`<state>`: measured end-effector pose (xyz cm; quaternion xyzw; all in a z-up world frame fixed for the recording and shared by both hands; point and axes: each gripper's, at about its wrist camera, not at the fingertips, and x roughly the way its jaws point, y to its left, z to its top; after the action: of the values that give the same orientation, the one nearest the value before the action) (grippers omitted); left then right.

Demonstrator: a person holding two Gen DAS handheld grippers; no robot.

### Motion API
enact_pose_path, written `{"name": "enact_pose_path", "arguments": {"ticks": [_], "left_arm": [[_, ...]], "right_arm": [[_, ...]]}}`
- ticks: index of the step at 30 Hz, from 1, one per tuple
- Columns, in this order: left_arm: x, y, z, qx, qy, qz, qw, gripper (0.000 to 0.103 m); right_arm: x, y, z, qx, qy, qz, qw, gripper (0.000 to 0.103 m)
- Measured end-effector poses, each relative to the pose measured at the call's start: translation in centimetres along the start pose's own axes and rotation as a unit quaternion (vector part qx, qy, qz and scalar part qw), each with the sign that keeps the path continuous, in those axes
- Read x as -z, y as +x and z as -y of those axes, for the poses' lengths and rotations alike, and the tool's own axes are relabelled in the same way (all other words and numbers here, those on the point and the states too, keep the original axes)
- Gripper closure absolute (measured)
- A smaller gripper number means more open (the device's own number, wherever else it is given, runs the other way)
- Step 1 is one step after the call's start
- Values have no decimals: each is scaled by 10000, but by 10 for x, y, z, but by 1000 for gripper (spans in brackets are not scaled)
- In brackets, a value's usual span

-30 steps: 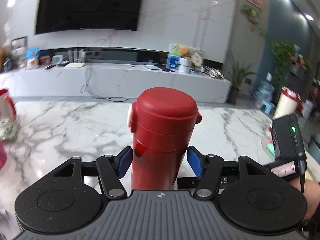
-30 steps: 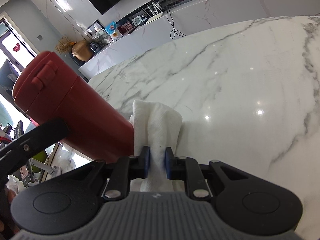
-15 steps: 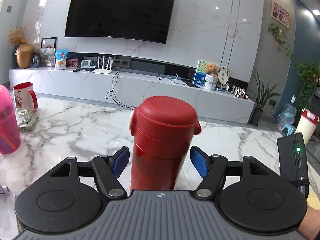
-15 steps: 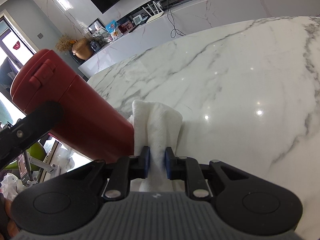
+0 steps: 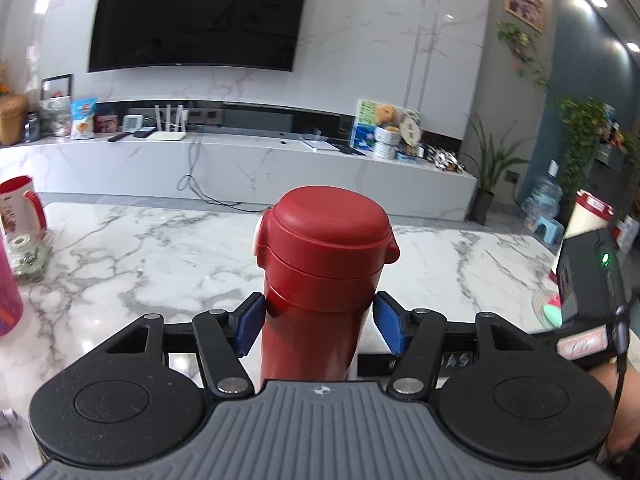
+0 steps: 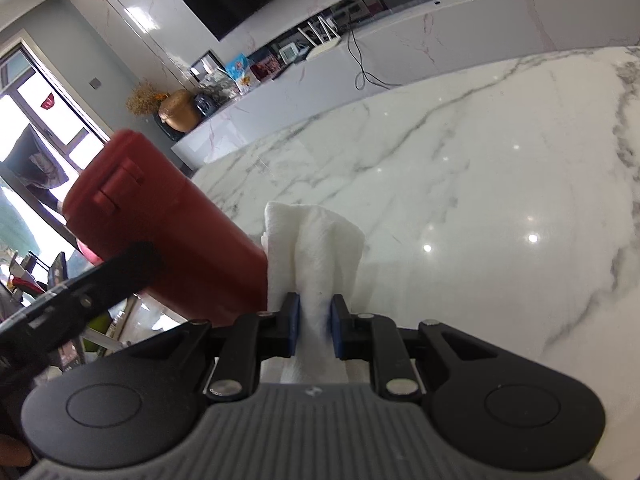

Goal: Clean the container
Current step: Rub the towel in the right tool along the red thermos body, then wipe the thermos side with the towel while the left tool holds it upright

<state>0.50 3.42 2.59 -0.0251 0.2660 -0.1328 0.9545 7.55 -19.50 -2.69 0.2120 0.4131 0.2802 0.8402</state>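
Observation:
A red flask [image 5: 324,264] with a closed flip lid stands upright between the blue pads [image 5: 251,322] of my left gripper [image 5: 320,316]. The jaws are closing, and both pads meet the flask's sides just under the lid. In the right wrist view the same flask [image 6: 168,232] leans across the left side, with a blurred black finger of the left gripper in front of it. My right gripper [image 6: 314,312] is shut on a folded white cloth [image 6: 316,248]. The cloth's left edge rests against the flask's lower side.
The marble table [image 5: 140,264] spreads out ahead. At its left edge stand a white jug with a red handle [image 5: 20,208], a glass jar [image 5: 28,256] and a pink container [image 5: 8,300]. A red-lidded white cup [image 5: 588,216] stands at far right.
The left gripper's pads have drawn in from a gap on each side to the flask's sides. Its view has tipped up to show more of the wall. The right gripper and cloth stay put.

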Motion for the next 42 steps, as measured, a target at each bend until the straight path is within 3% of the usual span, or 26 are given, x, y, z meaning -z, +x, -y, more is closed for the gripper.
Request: {"name": "enact_pose_path", "arguments": {"ticks": [16, 28, 42], "left_arm": [[-5, 2, -10, 349, 312, -235, 9986, 48], [-2, 2, -8, 337, 325, -236, 9986, 48], [-7, 1, -9, 270, 155, -249, 9992, 47]], "right_arm": [[-15, -44, -18, -888, -381, 1109, 9891, 84], [0, -16, -9, -252, -178, 365, 9989, 84], [17, 11, 1, 241, -51, -225, 9994, 84]]}}
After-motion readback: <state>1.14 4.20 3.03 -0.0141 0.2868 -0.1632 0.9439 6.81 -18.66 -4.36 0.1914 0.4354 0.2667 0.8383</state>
